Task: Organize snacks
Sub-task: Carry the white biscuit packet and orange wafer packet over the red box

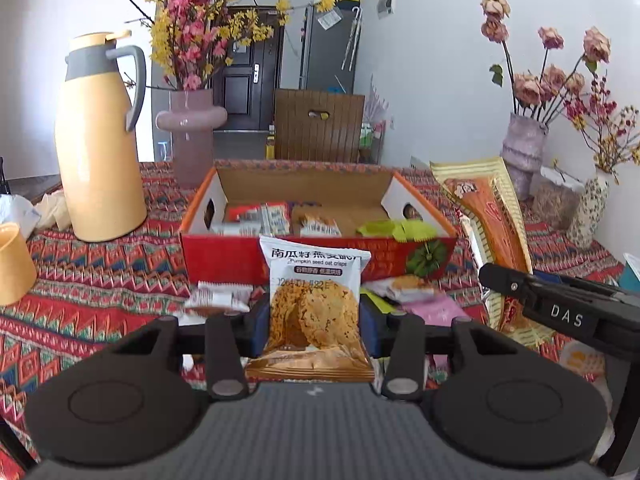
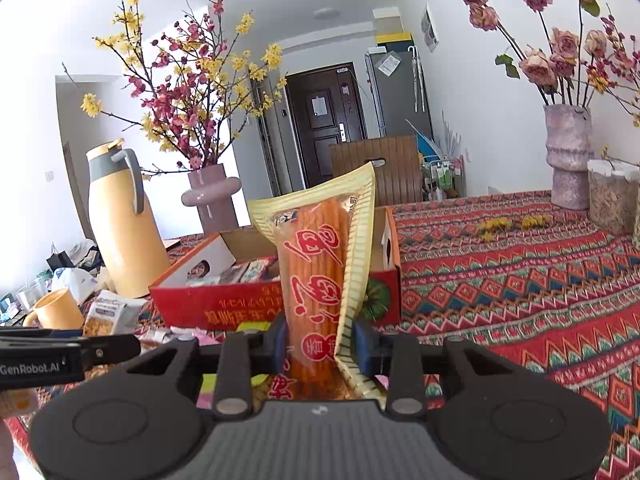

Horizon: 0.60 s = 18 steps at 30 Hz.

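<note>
My left gripper [image 1: 315, 322] is shut on a white pumpkin seed oat crisps packet [image 1: 314, 304] and holds it upright in front of the red snack box [image 1: 240, 258]. My right gripper [image 2: 320, 344] is shut on a long orange-and-gold snack pack [image 2: 318, 264], upright just before the same box [image 2: 228, 304]. That pack also shows at the right in the left wrist view [image 1: 494, 240]. The box holds several small packets [image 1: 276, 218]. Loose snacks [image 1: 218, 300] lie on the cloth in front of it.
A yellow thermos jug [image 1: 96, 160] and a pink vase of blossoms [image 1: 192, 132] stand left of the box. A yellow cup [image 1: 12, 264] is at the far left. More vases [image 2: 568, 160] and a jar [image 2: 612, 200] stand at the right on the patterned tablecloth [image 2: 520, 280].
</note>
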Each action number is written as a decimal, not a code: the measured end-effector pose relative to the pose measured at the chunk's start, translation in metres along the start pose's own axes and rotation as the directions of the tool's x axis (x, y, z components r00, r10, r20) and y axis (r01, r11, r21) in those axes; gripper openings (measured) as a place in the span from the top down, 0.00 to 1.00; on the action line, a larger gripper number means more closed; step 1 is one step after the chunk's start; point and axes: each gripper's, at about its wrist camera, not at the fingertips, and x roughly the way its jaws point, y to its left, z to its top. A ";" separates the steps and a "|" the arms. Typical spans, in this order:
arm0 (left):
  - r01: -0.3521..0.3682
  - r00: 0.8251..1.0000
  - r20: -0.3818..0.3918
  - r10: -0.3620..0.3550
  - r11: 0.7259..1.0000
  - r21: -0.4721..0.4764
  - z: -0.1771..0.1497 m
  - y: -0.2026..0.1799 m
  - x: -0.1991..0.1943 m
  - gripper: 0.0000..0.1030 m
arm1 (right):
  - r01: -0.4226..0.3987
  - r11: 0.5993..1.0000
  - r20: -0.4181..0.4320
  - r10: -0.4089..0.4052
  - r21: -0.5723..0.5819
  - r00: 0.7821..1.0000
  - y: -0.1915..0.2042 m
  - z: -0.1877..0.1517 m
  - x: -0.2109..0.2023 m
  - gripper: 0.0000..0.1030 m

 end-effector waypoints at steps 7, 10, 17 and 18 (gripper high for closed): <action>-0.017 0.999 0.041 0.017 1.000 -0.011 0.034 0.013 0.018 0.57 | 0.002 1.000 0.018 -0.002 -0.011 1.000 0.008 0.027 0.029 0.69; -0.028 0.998 0.052 0.028 0.999 -0.017 0.048 0.019 0.030 0.57 | 0.007 1.000 0.023 -0.007 -0.018 1.000 0.013 0.040 0.045 0.69; -0.052 0.996 0.071 0.054 0.998 -0.028 0.079 0.035 0.058 0.57 | 0.027 0.999 0.031 -0.026 -0.037 0.999 0.020 0.068 0.080 0.69; -0.056 0.996 0.072 0.058 0.998 -0.032 0.083 0.037 0.062 0.57 | 0.028 0.999 0.029 -0.027 -0.037 0.999 0.020 0.072 0.086 0.69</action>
